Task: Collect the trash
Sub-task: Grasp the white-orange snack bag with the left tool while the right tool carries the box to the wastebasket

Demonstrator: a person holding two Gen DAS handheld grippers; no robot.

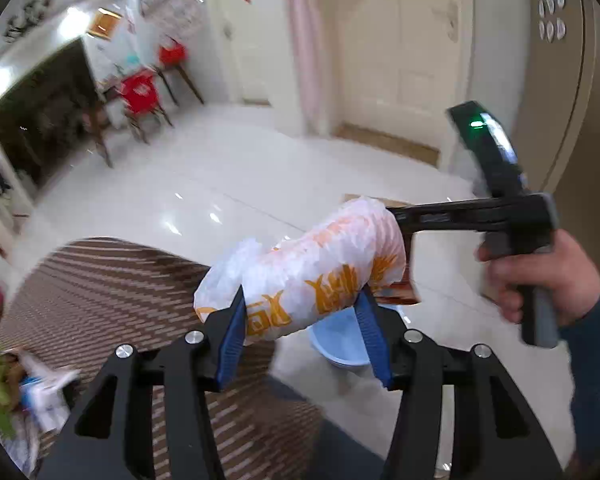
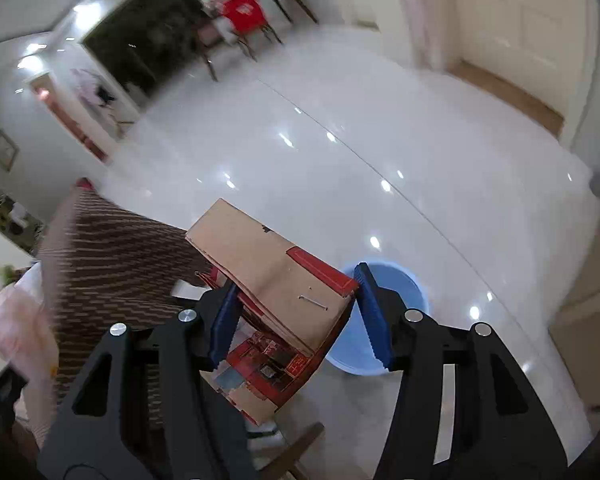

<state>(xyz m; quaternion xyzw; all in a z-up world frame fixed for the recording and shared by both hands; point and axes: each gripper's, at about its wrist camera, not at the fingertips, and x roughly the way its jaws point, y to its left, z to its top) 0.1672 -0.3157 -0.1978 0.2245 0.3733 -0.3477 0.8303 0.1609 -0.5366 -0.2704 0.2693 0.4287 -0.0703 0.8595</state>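
My left gripper (image 1: pixel 304 312) is shut on a white plastic bag with orange print (image 1: pixel 308 276), held in the air above the floor. My right gripper (image 2: pixel 296 300) is shut on a flattened brown and red cardboard box (image 2: pixel 276 292). The right gripper also shows in the left wrist view (image 1: pixel 404 220), right of the bag, with a hand on its handle. A light blue bin (image 2: pixel 396 280) stands on the white floor, below and just right of the box. In the left wrist view the blue bin (image 1: pixel 340 340) shows under the bag.
A table with a brown striped cloth (image 1: pixel 112 276) lies at the left, with papers and greens (image 1: pixel 16 384) on it. Red chairs (image 1: pixel 140 92) and a dark cabinet (image 1: pixel 40 120) stand far back. Cream doors (image 1: pixel 400 60) are on the right. A glossy white floor (image 2: pixel 340 140) lies between.
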